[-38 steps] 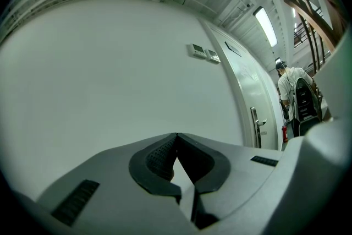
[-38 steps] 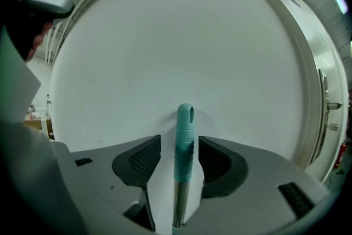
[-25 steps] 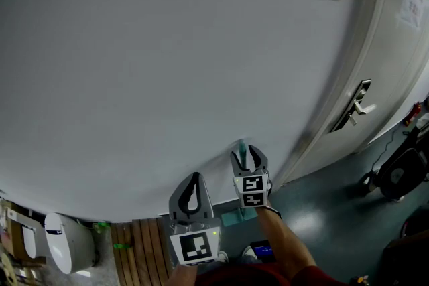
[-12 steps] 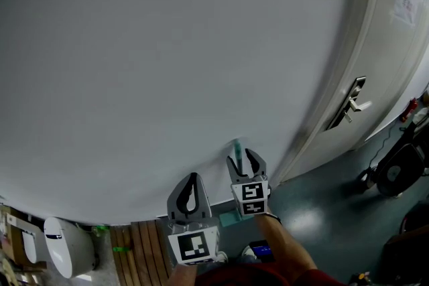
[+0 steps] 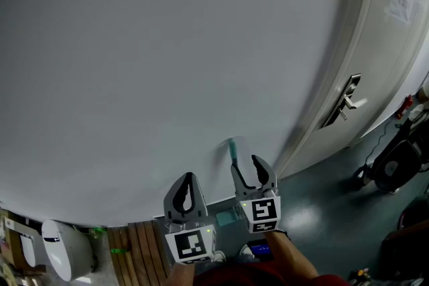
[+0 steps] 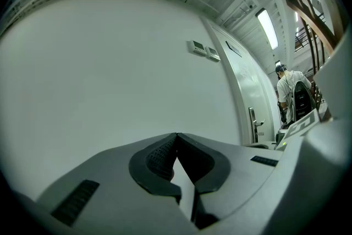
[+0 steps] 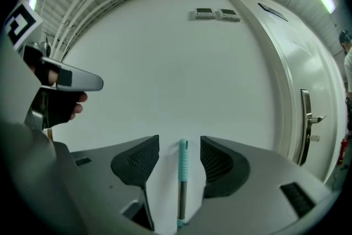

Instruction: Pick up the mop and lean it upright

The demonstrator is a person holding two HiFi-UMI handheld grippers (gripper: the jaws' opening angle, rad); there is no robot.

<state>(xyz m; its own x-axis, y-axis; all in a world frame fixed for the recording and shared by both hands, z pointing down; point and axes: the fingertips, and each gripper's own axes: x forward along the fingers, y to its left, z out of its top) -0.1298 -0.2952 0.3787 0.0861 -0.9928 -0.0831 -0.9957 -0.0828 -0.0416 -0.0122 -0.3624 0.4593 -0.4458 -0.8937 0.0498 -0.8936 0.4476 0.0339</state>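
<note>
The mop (image 7: 182, 179) stands against the wall (image 7: 165, 63), its handle between the spread jaws of the right gripper (image 7: 180, 143), touching neither. It looks stiff, light and probably slick on the metal, so it is best pinched on the teal sleeve. The left gripper (image 6: 176, 136), at nine o'clock, is pressed together and empty; only the right gripper view shows the metal pole, while the head view catches just the teal tip.

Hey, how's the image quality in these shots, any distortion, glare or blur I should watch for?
Head view: wide-angle bend, so the door edge curves; light is soft and even. Left gripper view: fisheye with black corners, and the ceiling light strip is blown out. Right gripper view: same fisheye, but the mop handle is sharp.
</note>
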